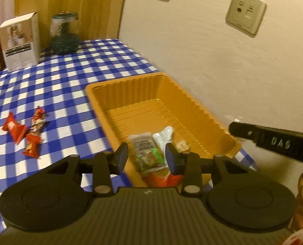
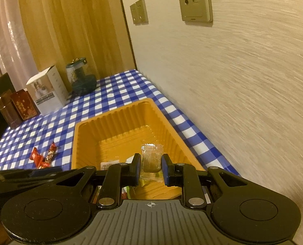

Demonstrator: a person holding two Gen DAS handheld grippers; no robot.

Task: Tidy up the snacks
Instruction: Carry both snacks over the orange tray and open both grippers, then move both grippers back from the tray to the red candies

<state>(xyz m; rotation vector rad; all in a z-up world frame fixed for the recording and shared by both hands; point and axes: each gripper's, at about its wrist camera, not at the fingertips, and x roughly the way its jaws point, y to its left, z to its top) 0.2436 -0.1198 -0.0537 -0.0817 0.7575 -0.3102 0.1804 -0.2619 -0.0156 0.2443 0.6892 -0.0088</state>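
Over the orange tray (image 1: pixel 192 110) on the checkered desk (image 1: pixel 69 81), the left gripper (image 1: pixel 147 155) has its fingers apart and empty; the right gripper (image 2: pixel 151 168) has its fingers clamped on a clear snack packet (image 2: pixel 151 157). 2 red wrappers (image 1: pixel 26 132) lie left.

The counter (image 1: pixel 59 85) wore a blue-and-white checked cloth. The ribbed tray (image 1: pixel 102 89) was orange-yellow. Inside it lay a green-and-white packet (image 1: pixel 146 149), a white wrapper (image 1: pixel 163 135) and a red-orange one (image 1: pixel 163 180); a clear wrapper (image 2: pixel 150 159) showed a brownish snack. Two red wrappers (image 1: pixel 25 131) lay on the checks, one with white and brown print. A white box (image 1: pixel 20 40) bore grey pictures and a black label. The jar (image 1: pixel 64 34) was clear with teal lid and base. The curtain (image 2: pixel 69 20) was amber, the wall (image 1: pixel 212 61) cream, the fingers (image 1: pixel 120 157) black with blue pads.
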